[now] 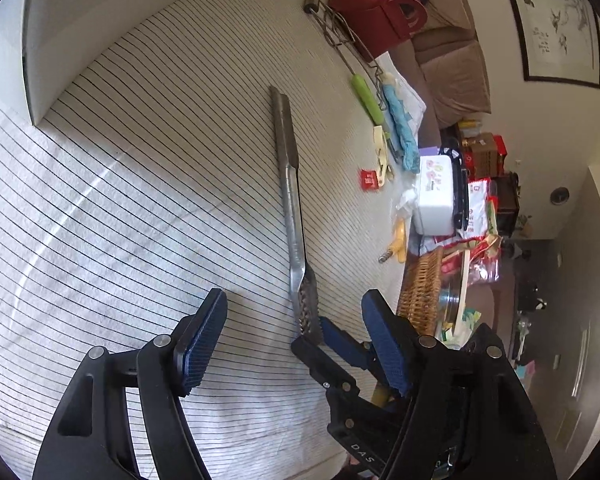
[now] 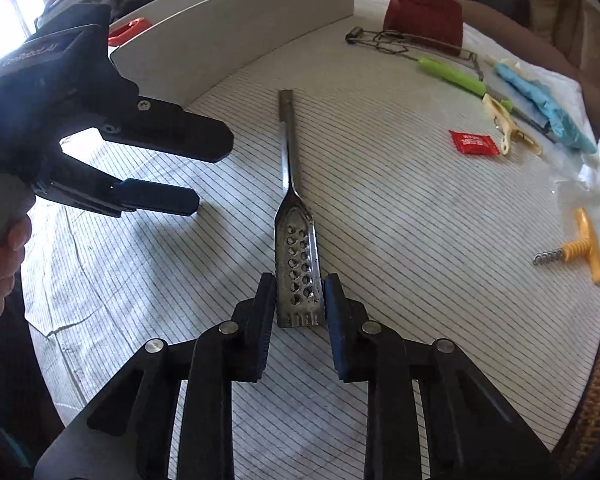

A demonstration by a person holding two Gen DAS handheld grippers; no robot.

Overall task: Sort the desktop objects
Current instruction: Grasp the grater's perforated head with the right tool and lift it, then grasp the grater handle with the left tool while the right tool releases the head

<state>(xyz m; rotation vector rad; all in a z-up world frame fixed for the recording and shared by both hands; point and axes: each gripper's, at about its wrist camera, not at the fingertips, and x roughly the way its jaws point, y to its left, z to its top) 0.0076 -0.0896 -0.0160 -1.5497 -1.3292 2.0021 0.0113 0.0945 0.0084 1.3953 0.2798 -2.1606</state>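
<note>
Blue ribbed rubber pads line the black fingers of the right gripper point(image 2: 299, 300), which are clenched on the perforated head of a long grey metal spatula point(image 2: 290, 184). One pad presses each long edge of the head, near its toothed end. The spatula lies flat on the white cloth with thin dark stripes point(image 2: 400, 208) that covers the round table, its square-ended handle pointing away toward a low white cardboard box wall point(image 2: 236, 16); handle tip and wall are apart.

The left gripper point(image 1: 292, 340) is released, its two blue pads spread wide with nothing between them. In the right wrist view it hovers to the left of the spatula handle, above the cloth and near the box wall, held by a bare hand point(image 2: 0, 264).

Bare striped cloth lies on both sides of the spatula. Further right, well apart from it, sit a small red foil packet point(image 2: 474, 142), a cream plastic peeler point(image 2: 508, 124), a green-handled wire whisk point(image 2: 452, 74), a folded light blue cloth point(image 2: 540, 104) and a yellow T-handled corkscrew point(image 2: 580, 252) near the table's right edge. A dark red handbag-shaped box point(image 2: 424, 12) stands at the far edge, beside the box wall's end. A woven wicker basket point(image 1: 420, 292) sits just off the table edge.
</note>
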